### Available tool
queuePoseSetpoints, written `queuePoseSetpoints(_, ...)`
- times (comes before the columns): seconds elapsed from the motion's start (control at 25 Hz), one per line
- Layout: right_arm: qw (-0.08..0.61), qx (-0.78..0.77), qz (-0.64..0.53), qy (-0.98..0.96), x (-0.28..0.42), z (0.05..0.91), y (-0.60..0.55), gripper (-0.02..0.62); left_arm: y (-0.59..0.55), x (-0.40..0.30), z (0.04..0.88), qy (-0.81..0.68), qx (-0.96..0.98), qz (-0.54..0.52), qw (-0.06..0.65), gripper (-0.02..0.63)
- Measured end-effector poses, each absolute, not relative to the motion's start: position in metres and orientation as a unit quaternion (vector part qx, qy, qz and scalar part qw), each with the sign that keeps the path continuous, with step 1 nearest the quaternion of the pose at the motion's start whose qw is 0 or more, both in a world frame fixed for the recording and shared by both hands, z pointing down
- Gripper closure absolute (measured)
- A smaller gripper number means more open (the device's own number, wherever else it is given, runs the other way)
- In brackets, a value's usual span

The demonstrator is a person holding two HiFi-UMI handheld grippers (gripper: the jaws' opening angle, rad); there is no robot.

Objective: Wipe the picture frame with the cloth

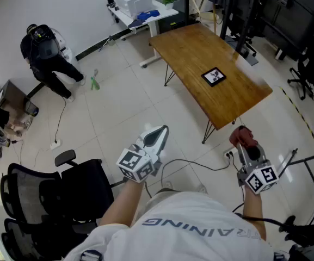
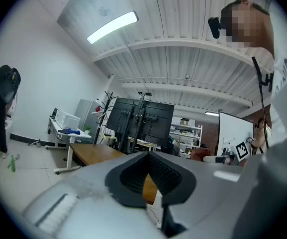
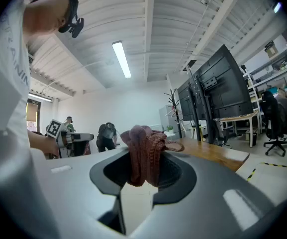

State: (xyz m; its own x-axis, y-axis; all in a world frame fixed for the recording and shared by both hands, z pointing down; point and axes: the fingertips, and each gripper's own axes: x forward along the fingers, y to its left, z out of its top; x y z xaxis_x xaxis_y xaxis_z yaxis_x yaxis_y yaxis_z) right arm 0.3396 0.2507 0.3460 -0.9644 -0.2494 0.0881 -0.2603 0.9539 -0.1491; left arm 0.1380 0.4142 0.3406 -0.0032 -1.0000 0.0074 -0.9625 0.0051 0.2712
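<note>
A small black picture frame [image 1: 214,76] lies flat on the wooden table [image 1: 200,48], well ahead of both grippers. My right gripper [image 1: 244,144] is shut on a bunched dark red cloth [image 1: 241,135], held over the floor near the table's front corner. In the right gripper view the cloth [image 3: 143,153] sticks up from between the jaws of that gripper [image 3: 145,166]. My left gripper [image 1: 162,129] is shut with nothing in it, to the left over the floor. The left gripper view shows its jaws meeting at the tip of the left gripper [image 2: 148,155], with the table [image 2: 91,153] beyond.
A black office chair [image 1: 53,192] stands close at my left. A person in black [image 1: 45,50] bends over by the far wall. A white desk [image 1: 143,12] and black monitor stands [image 1: 244,10] sit behind the table. Cables [image 1: 200,165] run across the floor.
</note>
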Motion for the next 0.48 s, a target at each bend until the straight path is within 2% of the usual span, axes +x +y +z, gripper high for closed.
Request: queuePoseSetpoints(0.48,0.039,0.15,0.076,-0.985,0.3,0.347,0.281,0.479,0.452,0.07,0.359,-0.712,0.689,-0.092,0.097,0.6)
